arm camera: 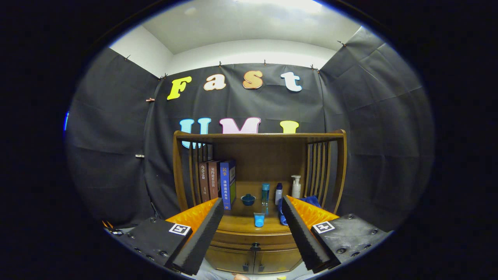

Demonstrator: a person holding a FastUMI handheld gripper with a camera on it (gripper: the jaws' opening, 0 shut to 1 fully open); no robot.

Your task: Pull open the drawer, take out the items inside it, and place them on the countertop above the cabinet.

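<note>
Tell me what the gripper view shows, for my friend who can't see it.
The gripper is open, holding nothing, its fingers spread in front of a wooden cabinet whose drawer is closed. On the countertop beyond stand a blue cup, a small blue bowl, three bottles, a blue cloth and three books.

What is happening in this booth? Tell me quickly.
A person is holding a handheld claw in front of a wooden cabinet. The claw is open and grips nothing. The drawer below the countertop looks closed, its knob between the fingers and a little ahead. On the countertop stand a small blue cup, a blue bowl, three bottles and some books. Nothing has been pulled open yet.
</note>
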